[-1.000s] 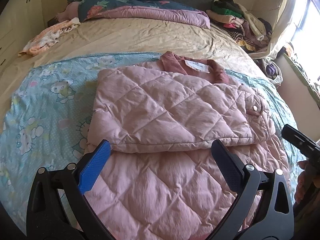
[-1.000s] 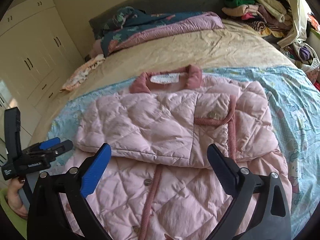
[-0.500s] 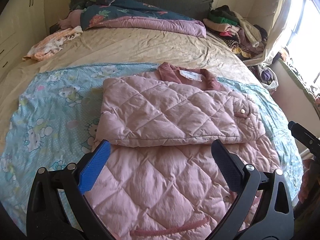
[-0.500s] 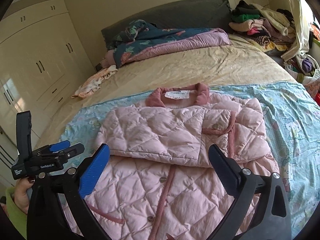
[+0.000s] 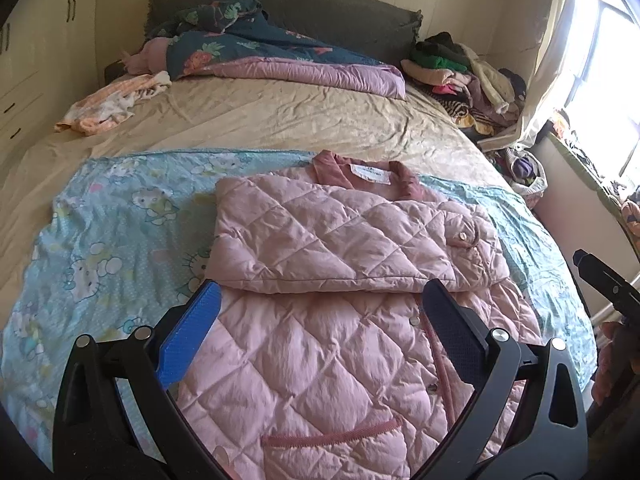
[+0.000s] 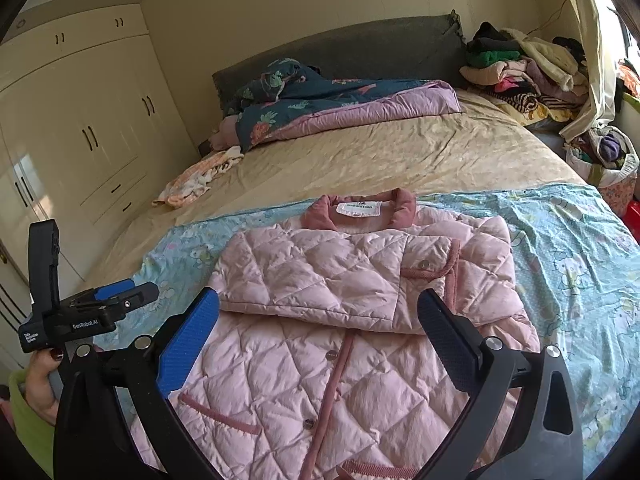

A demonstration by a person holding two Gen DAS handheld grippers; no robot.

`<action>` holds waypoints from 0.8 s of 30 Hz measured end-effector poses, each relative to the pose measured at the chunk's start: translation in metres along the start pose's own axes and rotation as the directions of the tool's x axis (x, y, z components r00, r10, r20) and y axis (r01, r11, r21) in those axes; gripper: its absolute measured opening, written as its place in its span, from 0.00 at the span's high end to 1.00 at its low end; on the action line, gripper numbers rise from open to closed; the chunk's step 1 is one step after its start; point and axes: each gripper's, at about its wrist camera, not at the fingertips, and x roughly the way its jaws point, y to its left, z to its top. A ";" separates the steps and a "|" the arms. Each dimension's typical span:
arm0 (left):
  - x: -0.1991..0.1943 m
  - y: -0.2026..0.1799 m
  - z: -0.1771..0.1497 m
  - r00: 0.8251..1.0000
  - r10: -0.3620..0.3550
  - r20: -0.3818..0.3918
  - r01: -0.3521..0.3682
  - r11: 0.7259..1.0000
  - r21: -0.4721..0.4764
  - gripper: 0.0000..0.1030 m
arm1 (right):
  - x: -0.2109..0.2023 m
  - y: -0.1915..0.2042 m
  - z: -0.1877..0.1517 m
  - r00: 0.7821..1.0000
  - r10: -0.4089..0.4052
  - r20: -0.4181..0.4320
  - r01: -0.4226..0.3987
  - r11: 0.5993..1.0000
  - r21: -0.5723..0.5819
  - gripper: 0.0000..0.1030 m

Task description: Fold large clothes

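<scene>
A pink quilted jacket lies on the light-blue cartoon sheet at the near end of the bed, collar away from me, with both sleeves folded across its chest. My left gripper is open and empty, held above the jacket's lower half. My right gripper is open and empty, also above the lower half. The left gripper also shows at the left edge of the right wrist view. The jacket's hem is hidden below both views.
A beige sheet covers the far bed. A dark floral and purple quilt lies at the headboard. A small peach garment lies far left. A pile of clothes sits far right. Wardrobes stand left.
Both grippers have drawn back and up from the jacket, so more of its lower front and the bed shows. Both stayed open. The jacket has not moved.
</scene>
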 end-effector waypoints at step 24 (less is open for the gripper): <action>-0.049 -0.005 -0.036 0.998 -0.001 0.063 -0.001 1.000 0.021 0.08 | -0.059 0.012 -0.028 0.999 -0.005 0.037 0.006 0.999 -0.039 0.04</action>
